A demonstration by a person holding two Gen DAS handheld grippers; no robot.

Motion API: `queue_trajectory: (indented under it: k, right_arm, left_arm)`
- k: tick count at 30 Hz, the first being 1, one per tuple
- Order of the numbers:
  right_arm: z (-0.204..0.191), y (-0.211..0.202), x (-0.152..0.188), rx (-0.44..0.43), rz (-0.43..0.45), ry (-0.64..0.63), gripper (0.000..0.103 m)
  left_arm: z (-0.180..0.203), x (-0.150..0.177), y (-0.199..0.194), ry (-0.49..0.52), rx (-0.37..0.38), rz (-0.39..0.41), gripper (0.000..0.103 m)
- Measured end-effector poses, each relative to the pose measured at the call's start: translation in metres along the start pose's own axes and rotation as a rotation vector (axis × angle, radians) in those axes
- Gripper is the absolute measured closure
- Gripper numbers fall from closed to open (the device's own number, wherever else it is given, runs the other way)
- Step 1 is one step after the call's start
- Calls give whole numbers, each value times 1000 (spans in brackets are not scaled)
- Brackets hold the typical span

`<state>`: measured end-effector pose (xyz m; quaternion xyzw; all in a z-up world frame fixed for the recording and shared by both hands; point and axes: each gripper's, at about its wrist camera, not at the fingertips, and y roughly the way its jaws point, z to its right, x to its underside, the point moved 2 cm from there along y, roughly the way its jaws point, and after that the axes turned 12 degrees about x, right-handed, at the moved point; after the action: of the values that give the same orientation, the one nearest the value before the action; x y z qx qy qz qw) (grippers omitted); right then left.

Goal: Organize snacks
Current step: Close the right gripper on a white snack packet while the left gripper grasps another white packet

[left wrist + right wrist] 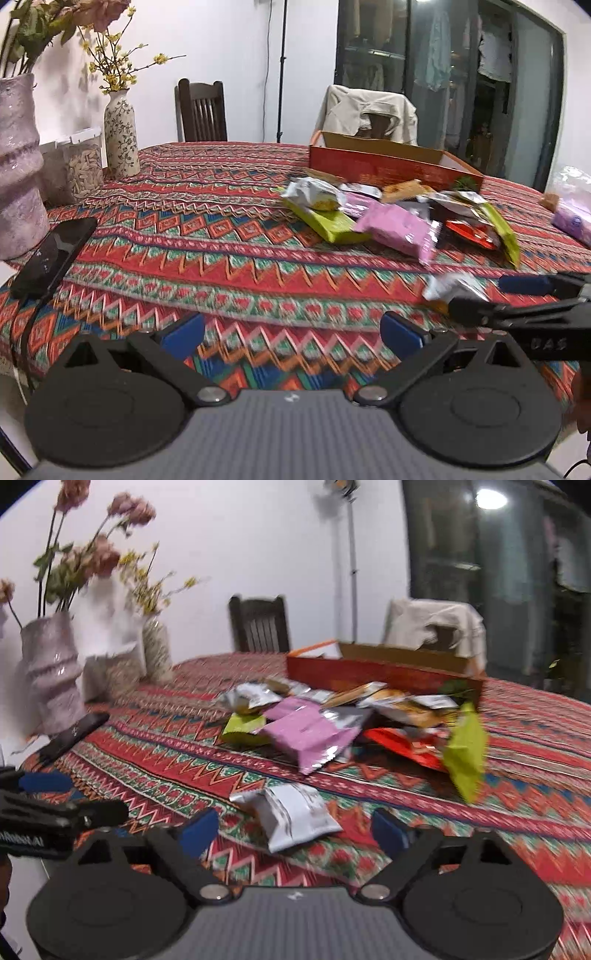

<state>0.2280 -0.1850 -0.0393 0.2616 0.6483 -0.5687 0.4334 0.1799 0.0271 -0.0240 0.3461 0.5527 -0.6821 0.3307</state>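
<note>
- Between the blue-padded fingers of the right gripper lies a small silver-white foil snack packet, flat on the desk; the fingers stand spread to either side, and no pad visibly presses it.
- Over on the left gripper, blue-padded fingers are spread wide too, nothing between them, only bare cloth below.
- Underneath, a red, green and blue zigzag-patterned tablecloth covers the desk.
- Further out sits the heap of loose snacks: a pink foil bag, a lime-green packet tipped on edge, a red wrapper, and silver pouches, overlapping one another.
- Just behind the heap, touching it, stands an open red-and-orange cardboard box.
- Left side: a black phone propped beside a tall pale pink ceramic vase of dried flowers, then a clear jar of seeds and a slim floral-print vase.
- Beyond the desk, a dark wooden chair and a chair draped in a cream jacket.
</note>
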Motion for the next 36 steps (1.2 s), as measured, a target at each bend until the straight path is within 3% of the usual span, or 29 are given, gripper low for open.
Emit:
queue_trajectory:
  k: [4,5,7,11,17,18,19,20,21,23,26,32,36]
  right_arm:
    - [-1,34,-9,-50,-71,-32,37]
    - [0,40,-9,-61,-86,-41,48]
    - [4,46,-11,-56,-83,-50,60]
    - [26,48,-20,-57,-76,-7,62]
    - [67,39,-39,-2,-9,60,62]
    - [72,39,-41,8,0,69,62]
    - [77,40,-44,15,6,76,62]
    - [82,42,-45,20,9,84,62]
    - [87,44,-47,23,9,91,62]
    - [94,50,-48,31,4,96,62]
    - [100,60,-48,32,-11,97,62]
    - [103,63,-48,29,-12,96,62]
    - [109,55,-52,36,22,118,62]
  left_arm:
    - [-3,-27,20,18,4,16,0]
    - [-4,-36,28,28,6,18,0]
    - [-2,-55,42,59,31,28,0]
    - [-2,-93,78,91,134,35,1]
    - [-1,-120,151,199,105,-43,4]
    - [-1,-120,160,202,110,-67,12]
    - [-3,-119,167,197,118,-92,31]
    - [-6,-118,174,179,127,-115,39]
    - [-8,-118,176,161,131,-111,39]
    - [-9,-117,175,162,152,-96,50]
    - [-11,-117,170,146,172,-86,55]
    - [-9,-119,150,142,180,-65,56]
    - [-6,-140,131,129,226,-22,56]
